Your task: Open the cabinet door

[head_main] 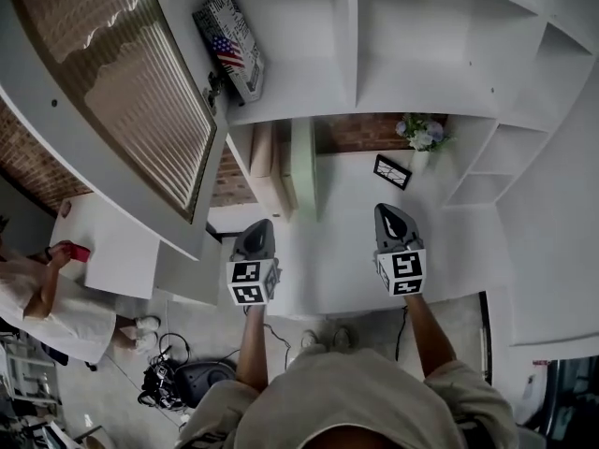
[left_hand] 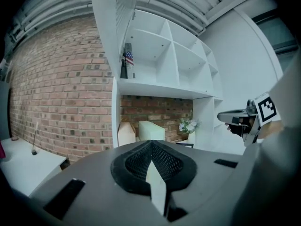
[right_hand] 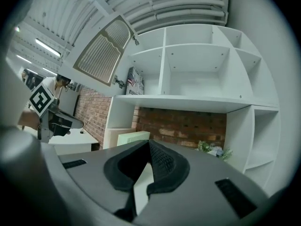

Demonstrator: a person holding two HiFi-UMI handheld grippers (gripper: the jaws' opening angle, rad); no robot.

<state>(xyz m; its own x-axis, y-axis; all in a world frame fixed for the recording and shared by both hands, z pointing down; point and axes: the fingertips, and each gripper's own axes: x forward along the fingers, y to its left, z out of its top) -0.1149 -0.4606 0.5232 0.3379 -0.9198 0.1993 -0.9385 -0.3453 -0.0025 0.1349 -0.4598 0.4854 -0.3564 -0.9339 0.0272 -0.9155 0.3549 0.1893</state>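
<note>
Upper shelf: is carrying a flag-print box at its left end;
Counter: is bearing a tan box beside a pale green box; a dark picture frame and a flower vase are sitting to the right

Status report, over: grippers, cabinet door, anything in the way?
Left gripper shut, empty; right gripper shut, empty. Cabinet door stands swung open, neither gripper touching it. Flowers and picture frame sit further back, not in the way.
</note>
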